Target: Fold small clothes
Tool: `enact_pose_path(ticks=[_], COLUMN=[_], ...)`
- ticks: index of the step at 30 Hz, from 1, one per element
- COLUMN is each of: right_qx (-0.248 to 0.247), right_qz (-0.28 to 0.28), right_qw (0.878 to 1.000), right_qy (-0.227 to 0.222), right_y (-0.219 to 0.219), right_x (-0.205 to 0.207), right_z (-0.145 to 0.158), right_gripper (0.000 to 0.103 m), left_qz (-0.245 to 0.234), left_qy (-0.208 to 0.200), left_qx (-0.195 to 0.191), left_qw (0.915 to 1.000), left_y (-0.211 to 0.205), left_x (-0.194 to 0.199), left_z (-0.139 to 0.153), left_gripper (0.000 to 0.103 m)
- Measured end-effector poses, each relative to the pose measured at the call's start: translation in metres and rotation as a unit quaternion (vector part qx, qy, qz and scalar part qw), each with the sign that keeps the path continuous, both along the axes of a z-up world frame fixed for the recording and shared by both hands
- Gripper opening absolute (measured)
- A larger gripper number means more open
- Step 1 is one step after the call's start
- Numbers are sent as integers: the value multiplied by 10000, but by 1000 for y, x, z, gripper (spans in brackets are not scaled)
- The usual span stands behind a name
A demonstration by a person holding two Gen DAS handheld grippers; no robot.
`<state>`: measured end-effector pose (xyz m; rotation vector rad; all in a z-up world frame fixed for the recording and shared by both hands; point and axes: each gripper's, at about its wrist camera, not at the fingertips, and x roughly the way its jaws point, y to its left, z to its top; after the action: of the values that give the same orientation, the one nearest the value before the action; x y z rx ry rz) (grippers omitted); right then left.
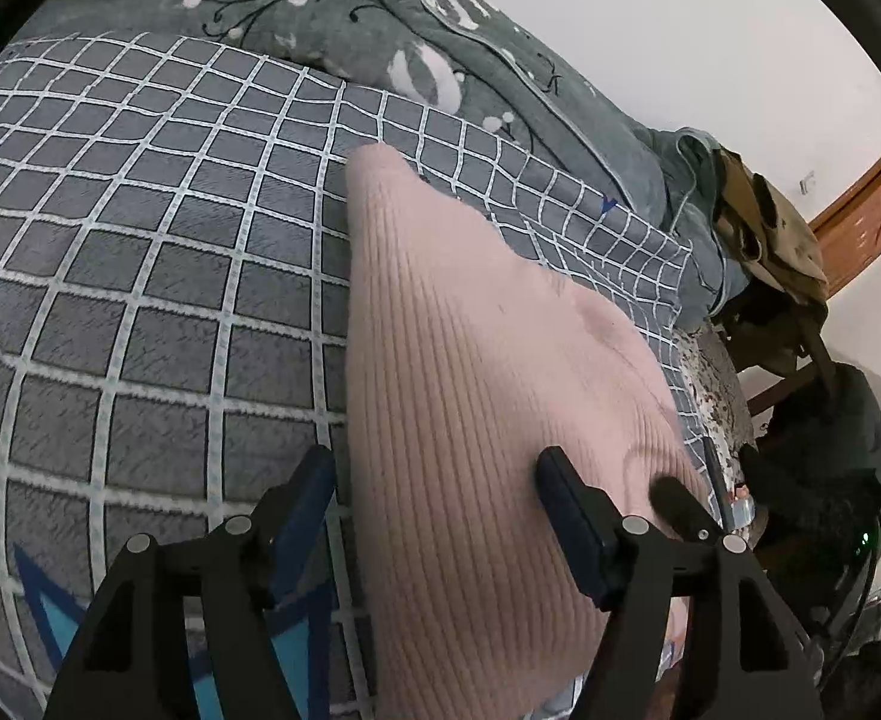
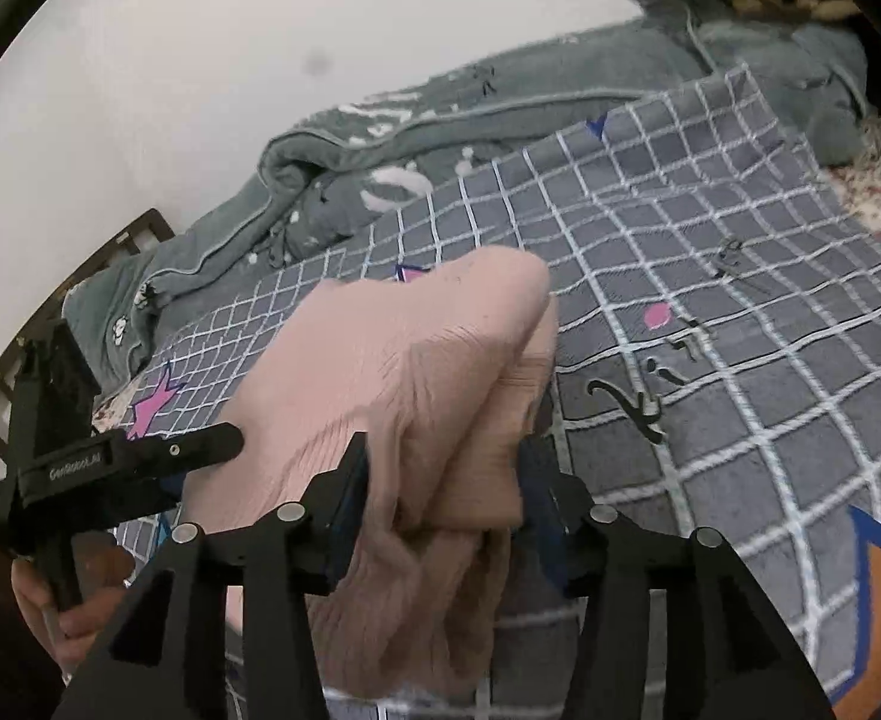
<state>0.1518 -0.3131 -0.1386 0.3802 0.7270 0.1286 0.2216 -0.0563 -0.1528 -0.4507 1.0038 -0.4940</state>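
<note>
Left claw [image 1: 434,480] open, its fingers straddling the ribbed pink knit garment [image 1: 470,360]'s left edge. Right claw [image 2: 440,480]: bunched folds of garment between the fingers, grip unclear. Garment lies flat on the grey grid-patterned bedspread [image 1: 140,240], below the rumpled fleece blanket [image 1: 440,12].

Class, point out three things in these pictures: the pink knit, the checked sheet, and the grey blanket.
pink knit [image 1: 470,372]: left wrist view, ribbed middle.
checked sheet [image 1: 140,300]: left wrist view, bare grid area.
grey blanket [image 2: 344,180]: right wrist view, bunched fold.

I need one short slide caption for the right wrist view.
Right gripper with a bunched pink knit garment between its fingers, above a grey checked bedsheet.
</note>
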Motion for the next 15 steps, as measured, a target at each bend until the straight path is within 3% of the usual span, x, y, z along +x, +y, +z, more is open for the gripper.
enact_pose_path(ticks=[7, 14, 15], right_qx=[250, 378, 459], right_qz=[74, 183, 234], right_qw=[9993, 9987, 9983], right_qy=[269, 286, 280], right_y=[-3, -2, -3], right_x=[21, 33, 34], right_z=[-24, -29, -30], right_gripper=[63, 63, 58], left_qz=[-130, -103, -96], left_qy=[-180, -271, -299], left_qx=[199, 268, 271], left_qw=[9996, 9992, 9991], left_y=[-10, -16, -16], left_x=[13, 21, 21], left_z=[-3, -3, -2], left_gripper=[66, 51, 49])
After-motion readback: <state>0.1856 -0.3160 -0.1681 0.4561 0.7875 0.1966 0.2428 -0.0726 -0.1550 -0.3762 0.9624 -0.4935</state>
